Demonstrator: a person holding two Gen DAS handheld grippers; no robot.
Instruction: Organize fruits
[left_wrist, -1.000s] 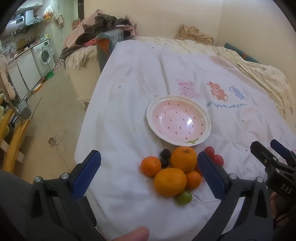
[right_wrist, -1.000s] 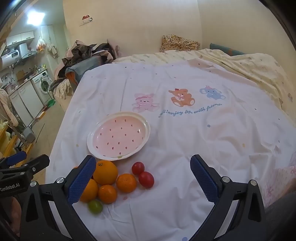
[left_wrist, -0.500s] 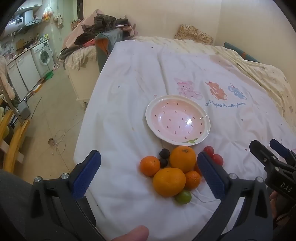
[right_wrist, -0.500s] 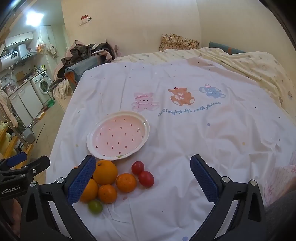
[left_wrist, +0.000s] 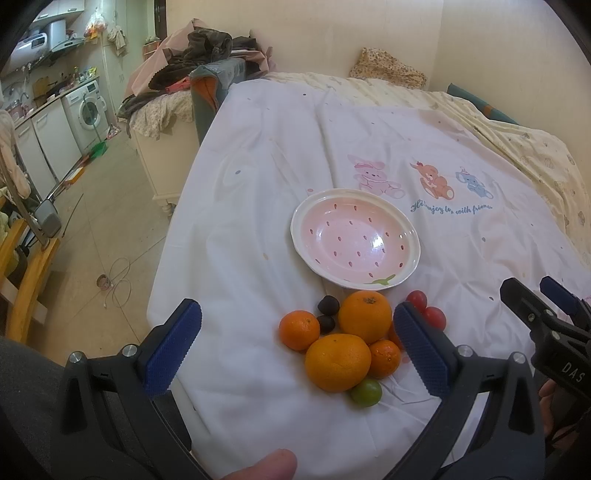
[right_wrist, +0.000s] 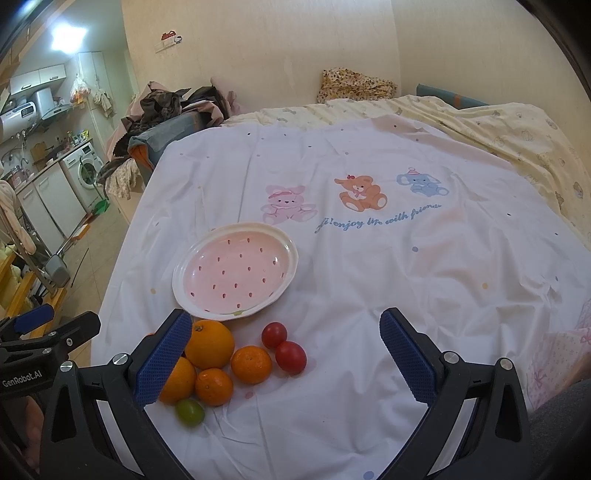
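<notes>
Left wrist view: the fruits (left_wrist: 343, 347) sit clumped on the bed (left_wrist: 258, 184) just in front of the empty pink plate (left_wrist: 355, 238), probably staged for loading. Left hand-held gripper (left_wrist: 295, 343) is spread wide, holding nothing.

Right wrist view: same pile, and the right hand-held gripper (right_wrist: 284, 354) hovers wide open too, touching nothing.

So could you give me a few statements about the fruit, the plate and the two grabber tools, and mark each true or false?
1. The pink plate already holds an orange. False: it holds nothing.
2. Two red cherry tomatoes lie beside the oranges. True.
3. The left gripper is clamped on a fruit. False: its jaws stand open, gripping nothing.
4. One small green fruit lies at the near edge of the pile. True.
5. The right gripper is open. True.
</notes>
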